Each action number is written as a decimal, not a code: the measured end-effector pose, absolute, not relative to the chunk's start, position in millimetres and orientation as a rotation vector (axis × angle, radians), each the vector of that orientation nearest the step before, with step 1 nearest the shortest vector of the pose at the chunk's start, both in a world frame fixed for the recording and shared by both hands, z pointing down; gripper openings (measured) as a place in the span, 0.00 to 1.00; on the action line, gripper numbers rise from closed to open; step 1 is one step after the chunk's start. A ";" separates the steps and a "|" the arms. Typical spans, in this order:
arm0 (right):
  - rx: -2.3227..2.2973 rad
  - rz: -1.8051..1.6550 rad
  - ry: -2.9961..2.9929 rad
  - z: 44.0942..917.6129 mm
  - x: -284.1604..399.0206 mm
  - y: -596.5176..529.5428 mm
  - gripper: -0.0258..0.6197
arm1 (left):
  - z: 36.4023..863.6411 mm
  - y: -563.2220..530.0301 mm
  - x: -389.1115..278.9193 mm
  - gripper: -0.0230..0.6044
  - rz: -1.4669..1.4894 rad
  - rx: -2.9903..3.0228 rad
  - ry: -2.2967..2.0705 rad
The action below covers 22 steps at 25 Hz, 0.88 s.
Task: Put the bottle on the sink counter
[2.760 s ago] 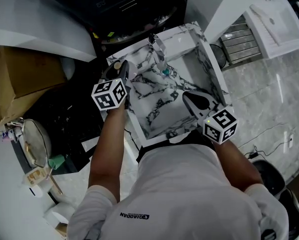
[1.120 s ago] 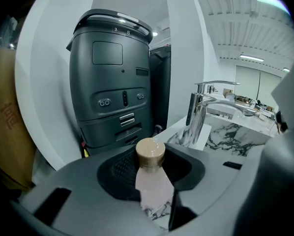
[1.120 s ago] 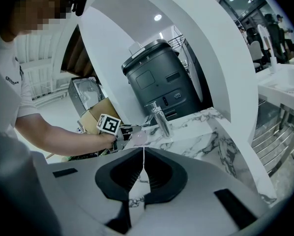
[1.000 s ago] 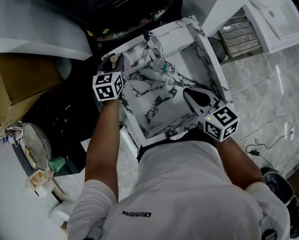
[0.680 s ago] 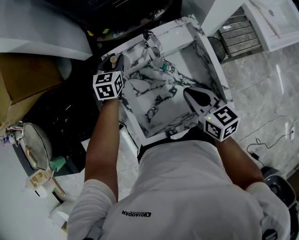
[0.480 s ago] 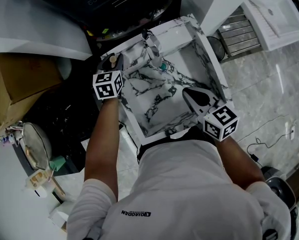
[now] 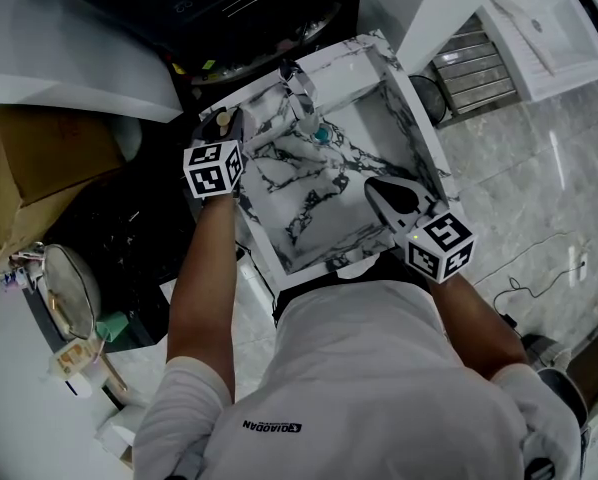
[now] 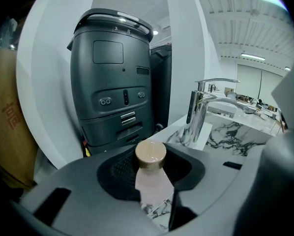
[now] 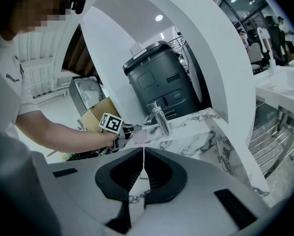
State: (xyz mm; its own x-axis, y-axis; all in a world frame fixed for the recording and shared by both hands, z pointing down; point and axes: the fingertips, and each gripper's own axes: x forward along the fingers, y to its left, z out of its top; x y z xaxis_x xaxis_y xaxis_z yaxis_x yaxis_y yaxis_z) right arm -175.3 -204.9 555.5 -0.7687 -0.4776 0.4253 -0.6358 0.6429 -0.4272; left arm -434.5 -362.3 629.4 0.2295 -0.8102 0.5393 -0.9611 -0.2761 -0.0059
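A pale pink bottle (image 8: 155,191) with a tan cap (image 8: 151,154) stands upright between the jaws of my left gripper (image 8: 154,181), which is shut on its body. In the head view that gripper (image 7: 231,128) is at the back left corner of the marble sink counter (image 7: 264,258), with the bottle's cap (image 7: 222,120) showing past it. The marble shows just under the bottle; whether it touches I cannot tell. My right gripper (image 7: 374,186) hovers over the basin's front right, shut and empty, its jaws meeting (image 9: 143,168). The right gripper view shows the left gripper (image 9: 120,132) beside the faucet (image 9: 161,117).
A chrome faucet (image 7: 301,83) rises at the back of the basin (image 7: 369,128). A dark grey machine (image 8: 115,77) stands right behind the counter. A cardboard box (image 7: 39,153) sits to the left, a second white basin (image 7: 539,28) far right, and cables (image 7: 539,268) on the tiled floor.
Since the earliest frame my left gripper has carried the bottle from the sink's left rim back toward the rear left corner. Over the last second both grippers have barely moved.
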 end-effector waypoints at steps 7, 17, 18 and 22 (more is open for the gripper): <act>0.916 0.826 -2.586 554.8 -170.2 -202.0 0.10 | 627.3 -362.7 -436.2 0.32 0.699 2.193 -1.690; 0.881 0.818 -2.606 547.7 -176.2 -195.5 0.10 | 618.4 -349.7 -435.0 0.46 0.664 2.180 -1.680; 0.875 0.810 -2.610 546.0 -176.6 -195.4 0.10 | 616.0 -347.5 -435.5 0.47 0.655 2.175 -1.685; 0.860 0.784 -2.631 536.8 -176.8 -198.3 0.10 | 603.3 -332.5 -434.9 0.47 0.590 2.161 -1.708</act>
